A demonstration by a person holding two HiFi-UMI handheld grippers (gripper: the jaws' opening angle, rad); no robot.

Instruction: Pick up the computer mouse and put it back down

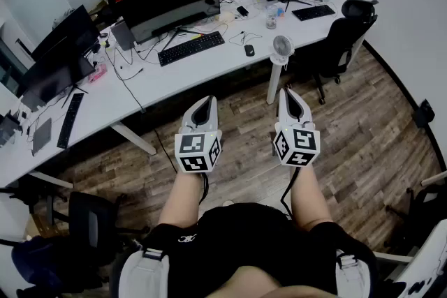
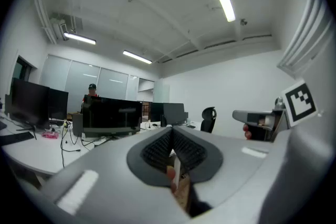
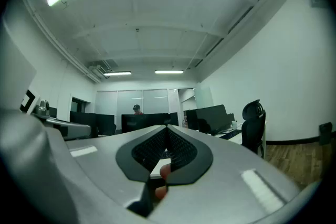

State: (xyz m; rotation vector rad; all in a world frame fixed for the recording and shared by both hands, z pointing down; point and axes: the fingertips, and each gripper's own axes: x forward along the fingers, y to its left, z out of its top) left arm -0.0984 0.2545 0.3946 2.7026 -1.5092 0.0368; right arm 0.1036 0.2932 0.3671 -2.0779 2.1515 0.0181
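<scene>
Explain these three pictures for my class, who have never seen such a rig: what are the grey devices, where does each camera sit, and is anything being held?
There is no robot here. A person in an office holds a left hand-held gripper and a right hand-held gripper, each a two-jaw pincer. The head view comes from a camera on the person's head, looking down. The other two pictures come from cameras riding on each gripper, looking along its jaws. Both pairs of jaws are closed together and hold nothing. Ahead, across the wooden floor, the white desk carries a computer mouse, a keyboard and monitors, with a small fan at its edge.
</scene>
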